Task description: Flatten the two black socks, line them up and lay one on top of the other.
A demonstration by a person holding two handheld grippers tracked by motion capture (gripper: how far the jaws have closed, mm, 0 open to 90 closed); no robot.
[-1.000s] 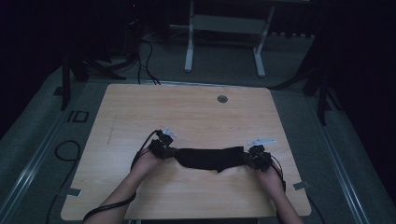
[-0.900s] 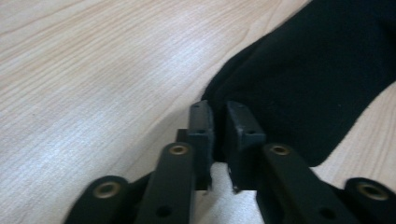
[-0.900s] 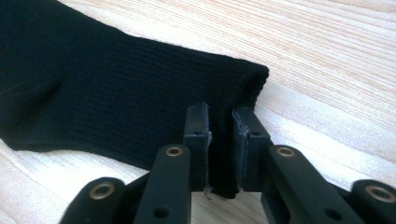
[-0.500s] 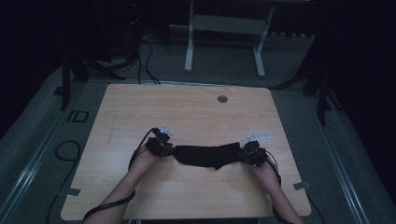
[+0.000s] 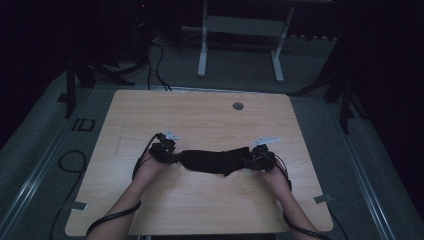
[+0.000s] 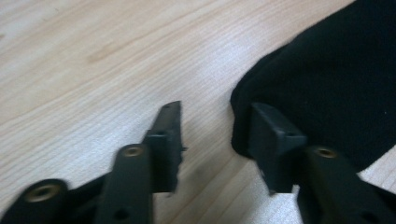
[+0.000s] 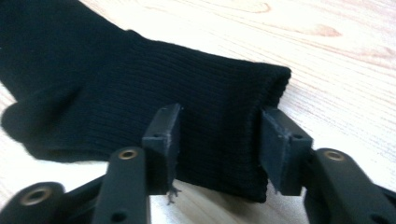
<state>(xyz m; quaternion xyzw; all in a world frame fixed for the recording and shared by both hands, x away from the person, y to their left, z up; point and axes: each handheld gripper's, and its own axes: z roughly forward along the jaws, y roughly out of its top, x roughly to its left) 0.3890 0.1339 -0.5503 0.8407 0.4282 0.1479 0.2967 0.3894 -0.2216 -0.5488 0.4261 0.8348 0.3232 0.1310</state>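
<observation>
Sock (image 5: 215,161), black and ribbed, is what I'm working on, though the wooden table (image 5: 200,120) under it is the biggest thing I see: light grain, rounded corners, a small round grommet (image 5: 238,106) near its far edge. On the floor beyond stands a pale metal frame (image 5: 240,30), and dark cables (image 5: 155,65) trail on the floor off the table's far left corner.

On the table the sock lies flat, stretched left to right, a little nearer than the middle, with a small bulge on its near edge.

My left gripper (image 5: 167,152) sits at the sock's left end. In the left gripper view the left gripper (image 6: 215,135) has its jaws partly apart, having just been opening: one jaw rests over bare wood, the other against the rounded end of the sock (image 6: 327,79), and I see only wood in the gap, no cloth pinched.

My right gripper (image 5: 257,156) is at the sock's right end. In the right gripper view the right gripper (image 7: 219,140) also stands partly apart, its jaws just having been opening. The cuff of the sock (image 7: 187,93) lies across the gap between them, loose on the table; the pads do not press on it.
</observation>
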